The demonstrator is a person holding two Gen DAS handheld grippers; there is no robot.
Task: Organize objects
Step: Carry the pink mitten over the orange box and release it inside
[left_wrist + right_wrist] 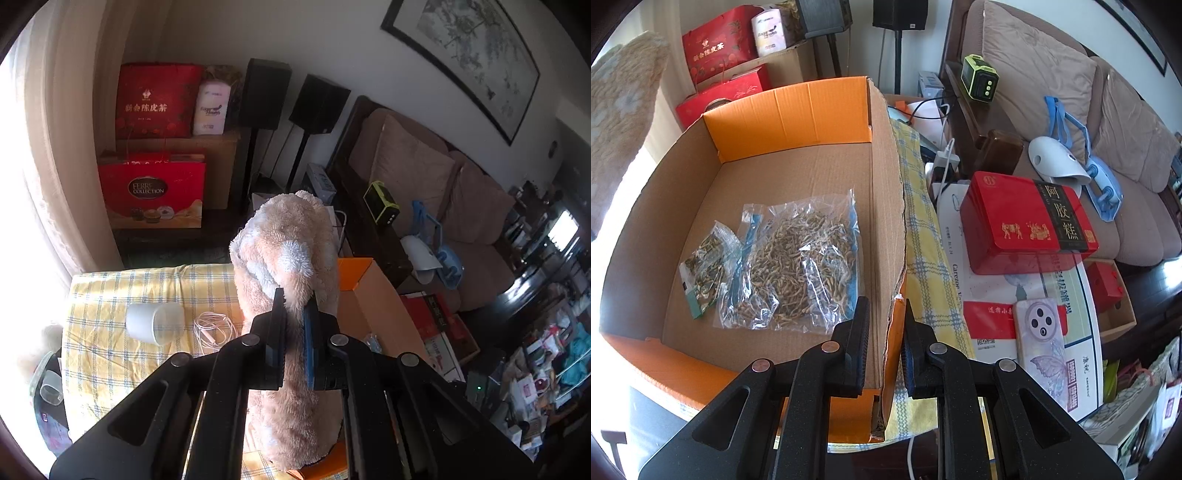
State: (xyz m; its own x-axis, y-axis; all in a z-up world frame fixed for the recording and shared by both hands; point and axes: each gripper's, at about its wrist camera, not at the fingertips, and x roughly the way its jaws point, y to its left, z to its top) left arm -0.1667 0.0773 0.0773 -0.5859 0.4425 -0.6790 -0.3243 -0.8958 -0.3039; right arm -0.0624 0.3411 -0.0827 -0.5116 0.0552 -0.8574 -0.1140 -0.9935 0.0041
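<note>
Left wrist view: the left gripper is clenching a fold of a tan and white plush toy, holding it up in the air.
Plush toy position: it is hanging above the yellow checked tablecloth and the near edge of the cardboard box; its lower part is trailing down between the gripper arms.
Plush toy in right wrist view: a fuzzy edge of it is showing at the far left, above the box's left wall.
Right gripper: the right gripper is straddling the right wall of the box, one finger inside and one outside; its jaws are standing slightly apart, and whether they are pinching the wall I cannot tell.
Cardboard box: it is sitting open on the tablecloth, with orange flaps folded in at the far and near ends.
Box contents: a clear bag of dried strands is lying on the floor of the box, with a smaller packet touching its left side.
Tablecloth items: a white cup is lying on its side, with a coiled white cable just beside it.
Right of the box: a red tin and a phone are lying on stacked printed boxes.
</note>
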